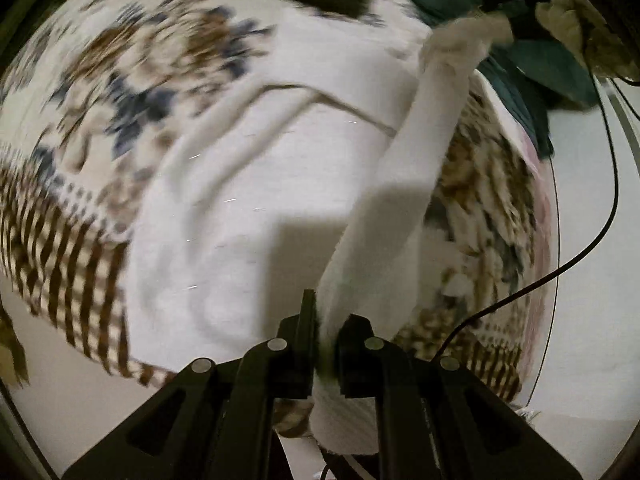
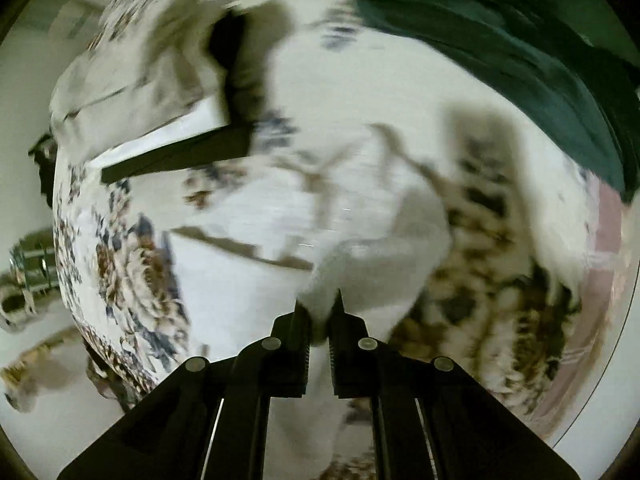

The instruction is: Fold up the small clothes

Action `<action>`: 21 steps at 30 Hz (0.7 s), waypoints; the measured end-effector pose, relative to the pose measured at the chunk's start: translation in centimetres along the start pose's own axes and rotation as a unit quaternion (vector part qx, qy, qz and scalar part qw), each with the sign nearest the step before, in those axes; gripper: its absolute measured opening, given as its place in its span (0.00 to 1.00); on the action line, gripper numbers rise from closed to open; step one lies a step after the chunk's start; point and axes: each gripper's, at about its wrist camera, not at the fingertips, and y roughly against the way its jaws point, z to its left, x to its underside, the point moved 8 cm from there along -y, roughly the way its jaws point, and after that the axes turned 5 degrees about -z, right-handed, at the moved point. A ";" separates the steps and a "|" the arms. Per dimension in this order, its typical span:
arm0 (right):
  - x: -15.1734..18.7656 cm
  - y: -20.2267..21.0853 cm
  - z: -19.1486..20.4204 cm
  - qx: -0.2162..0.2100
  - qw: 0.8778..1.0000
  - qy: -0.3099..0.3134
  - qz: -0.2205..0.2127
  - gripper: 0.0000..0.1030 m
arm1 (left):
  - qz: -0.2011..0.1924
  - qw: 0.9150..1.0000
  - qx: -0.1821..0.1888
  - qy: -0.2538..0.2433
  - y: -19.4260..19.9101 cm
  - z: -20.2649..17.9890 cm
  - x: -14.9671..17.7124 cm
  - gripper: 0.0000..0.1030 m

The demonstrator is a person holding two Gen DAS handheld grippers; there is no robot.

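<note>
A white garment (image 1: pixel 256 184) lies spread on a floral-patterned cloth (image 1: pixel 120 80). My left gripper (image 1: pixel 326 320) is shut on a long white strip of it, which stretches taut up and right to my other gripper (image 1: pixel 508 12) at the top. In the right wrist view my right gripper (image 2: pixel 320 312) is shut on a bunched white edge of the same garment (image 2: pixel 360 208). A white piece with a black band (image 2: pixel 176 156) lies at the upper left. Both views are motion-blurred.
A dark green cloth (image 1: pixel 520 64) lies at the far side, also in the right wrist view (image 2: pixel 500 40). A black cable (image 1: pixel 560 264) hangs at the right. The patterned cloth has a brown striped border (image 1: pixel 68 260). Metallic objects (image 2: pixel 28 272) sit at the left.
</note>
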 end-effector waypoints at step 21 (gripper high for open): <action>-1.4 -14.3 20.8 0.081 0.994 0.058 0.041 0.19 | 0.066 0.989 0.033 0.130 -2.7 17.0 -0.2 0.09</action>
